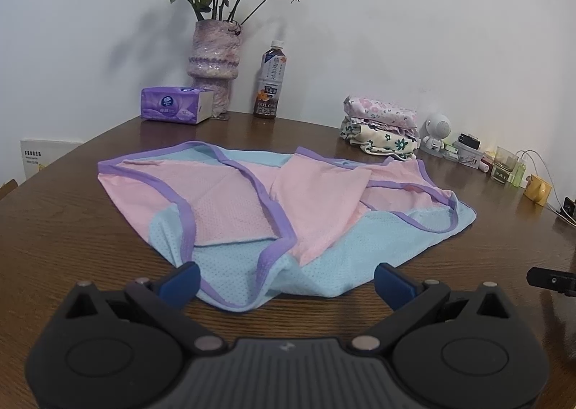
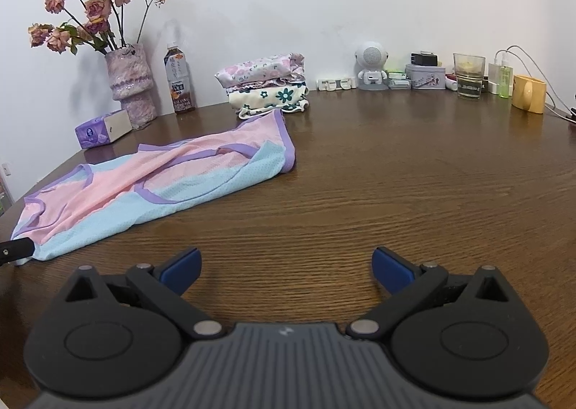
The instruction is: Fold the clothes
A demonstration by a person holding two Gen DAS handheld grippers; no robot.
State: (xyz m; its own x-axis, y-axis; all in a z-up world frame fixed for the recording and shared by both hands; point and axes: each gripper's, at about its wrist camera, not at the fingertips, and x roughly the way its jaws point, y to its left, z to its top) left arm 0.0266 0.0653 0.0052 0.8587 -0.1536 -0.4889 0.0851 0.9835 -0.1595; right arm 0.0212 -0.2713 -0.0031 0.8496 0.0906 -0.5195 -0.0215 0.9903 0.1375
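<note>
Risk: thin pink-and-blue mesh garment with purple trim [image 1: 273, 204] lying loosely spread on brown wooden table [image 2: 396, 175], layers overlapping, so pinching one layer only drags the rest askew. Left gripper [image 1: 286, 277] wide open, empty, at near hem. Right gripper [image 2: 284, 267] wide open, empty, over bare wood beside it.

The right gripper [image 2: 284, 270] sits above bare wooden table [image 2: 396, 193], blue fingertips [image 2: 181, 270] spread wide with nothing between them. A pink-and-blue mesh garment [image 2: 158, 178] with purple trim lies rumpled at left. Behind it stands a stack of folded clothes [image 2: 268, 85]. A vase of dried roses [image 2: 129, 81], a bottle [image 2: 179, 85] and a tissue pack [image 2: 102, 128] line the wall.
</note>
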